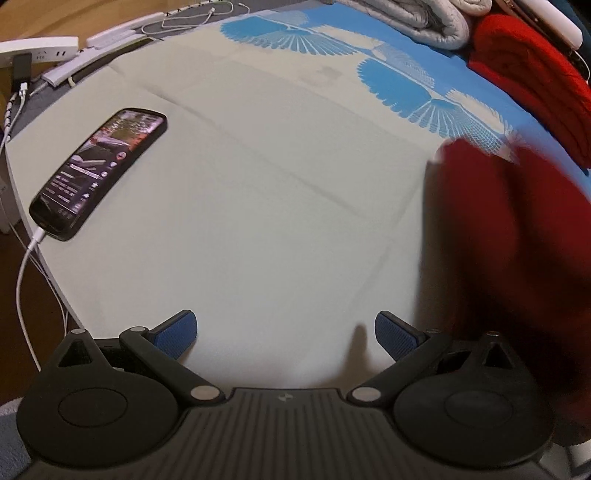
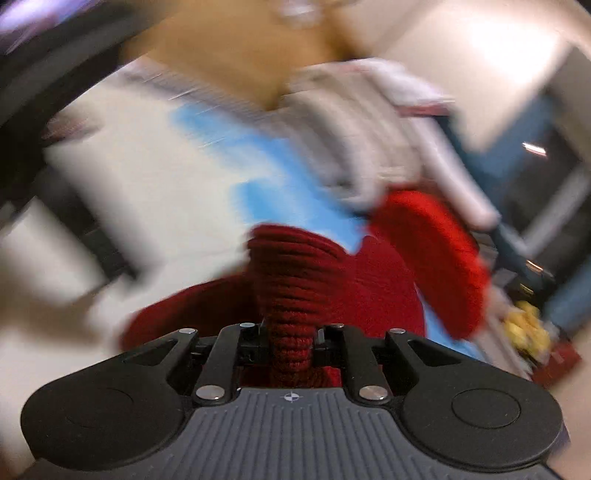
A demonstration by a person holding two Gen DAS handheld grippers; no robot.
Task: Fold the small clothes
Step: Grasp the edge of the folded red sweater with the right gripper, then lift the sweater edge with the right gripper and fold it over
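Red ribbed knit is bunching between the jaws of the right gripper [image 2: 291,343], which are pressed together on a gathered edge of the small red garment [image 2: 306,273]; the rest of it is hanging and billowing out ahead of the gripper, and the whole right-wrist view is smearing with motion. In the left-wrist view that same garment is showing as a dark red blur near the right edge of the pale cloth-covered surface [image 1: 258,206], over the spot where the blue feather print begins. The left gripper [image 1: 286,338] is hovering over the near edge of that surface with its blue-padded fingers [image 1: 177,334] spread wide and nothing between them. A phone [image 1: 98,171] is lying plugged in near the left edge, well apart from the action, and more red fabric [image 1: 524,74] plus grey bedding [image 1: 424,18] are stacked at the far right corner. The step in hand looks like carrying the piece to the open middle of the surface. To do it well, the right grip should be kept firm, the garment lowered so its hanging end touches first and drags flat, and the open left claw brought to the opposite edge to tension it out, staying clear of the phone and its cable.
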